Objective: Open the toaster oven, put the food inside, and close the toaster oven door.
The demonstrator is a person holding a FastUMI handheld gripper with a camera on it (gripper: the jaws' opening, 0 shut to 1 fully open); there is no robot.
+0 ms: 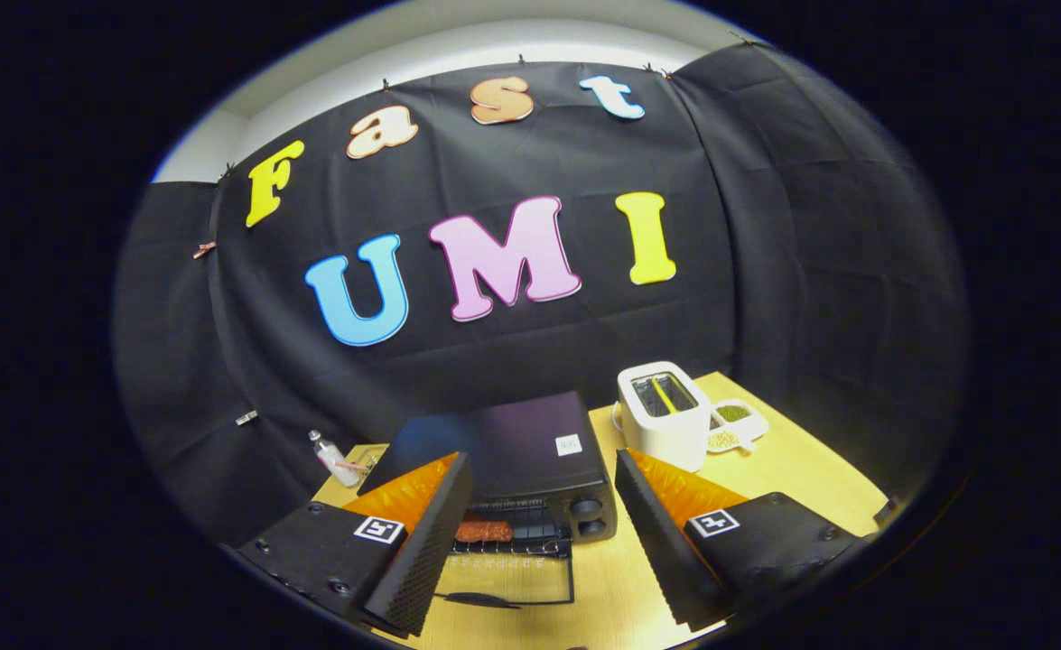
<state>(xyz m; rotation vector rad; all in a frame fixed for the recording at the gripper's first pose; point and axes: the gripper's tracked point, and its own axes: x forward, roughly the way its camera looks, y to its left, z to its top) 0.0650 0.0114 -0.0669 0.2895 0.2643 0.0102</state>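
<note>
1. The gripper [539,542] is hanging above the table with its two fingers spread wide apart and nothing held between them. Each finger is showing a black ribbed pad [422,551] on its inner face, an orange wedge behind that, and a black block with a small square marker on top.
2. Between and just beyond the fingers, the toaster oven [512,460] is sitting with its glass door [507,573] folded down flat toward the gripper. It is a dark, boxy thing with a smooth top, a small white sticker and two round knobs on its front.
3. The food [483,530], a flat reddish-brown piece, is lying on the wire rack [521,533] inside the open oven.
4. Past the right finger, a white pop-up toaster [665,415] with rounded corners is standing near the oven, and a small white dish [736,424] of green and pale grains is sitting just beside it.
5. Past the left finger, a small clear bottle [333,459] is leaning at the table's far edge.
6. The table [792,478] is looking like pale, smooth wood; black cloth is hanging behind it, with a white wall above.
7. The left finger is hiding part of the oven's left side, and the bottle is too small to make out clearly.
</note>
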